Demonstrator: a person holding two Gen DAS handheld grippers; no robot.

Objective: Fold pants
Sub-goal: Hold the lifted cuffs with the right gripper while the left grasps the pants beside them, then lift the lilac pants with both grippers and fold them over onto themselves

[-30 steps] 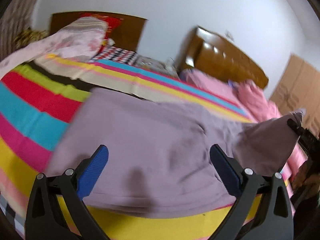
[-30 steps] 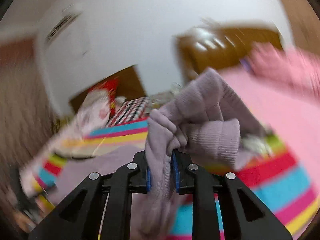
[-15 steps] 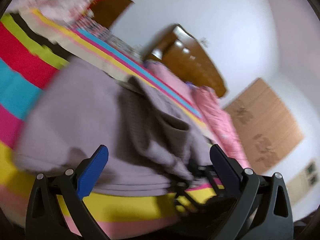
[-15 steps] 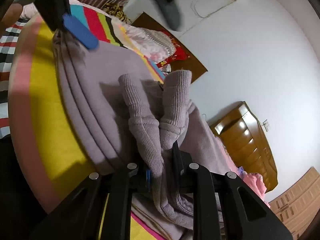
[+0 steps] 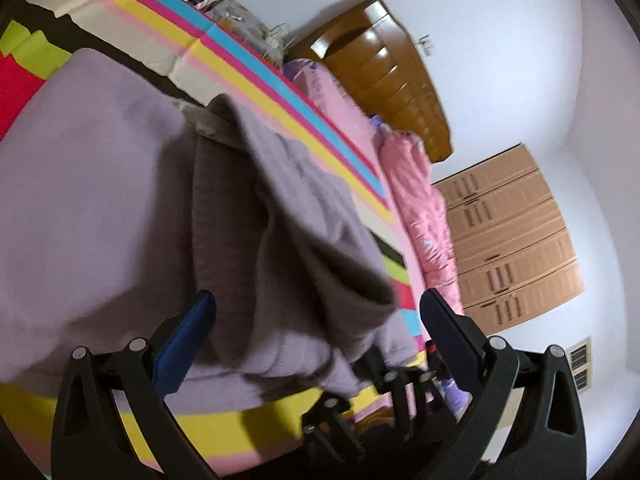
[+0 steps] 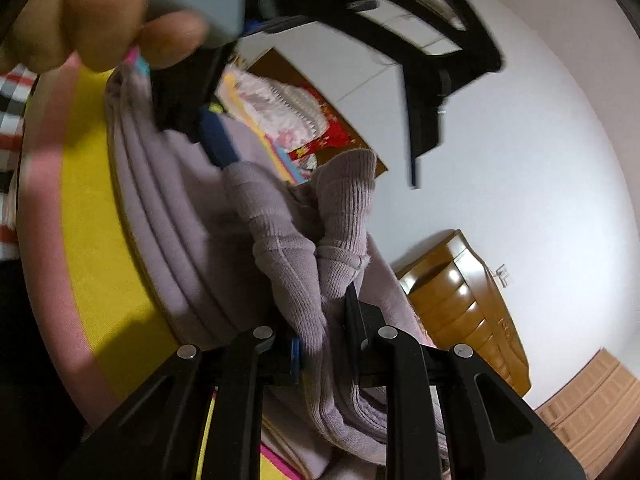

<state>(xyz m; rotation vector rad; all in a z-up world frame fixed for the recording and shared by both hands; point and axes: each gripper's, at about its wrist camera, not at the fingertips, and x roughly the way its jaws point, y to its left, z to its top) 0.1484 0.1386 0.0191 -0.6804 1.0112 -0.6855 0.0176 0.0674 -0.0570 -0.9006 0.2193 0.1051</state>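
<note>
Striped bedding in yellow, pink and blue covers the bed (image 5: pixel 224 428), with a wooden headboard (image 5: pixel 384 64) in the upper middle of the left view. A second ago the mauve pants (image 5: pixel 96 200) lay mostly flat; now their ribbed cuffs (image 6: pixel 304 240) have been carried over the body, so the fold is nearly laid. The right claw (image 6: pixel 324 344) stays clamped on the cuffs. The left claw (image 5: pixel 316 320) hovers wide open over the doubled cloth, holding nothing.
</note>
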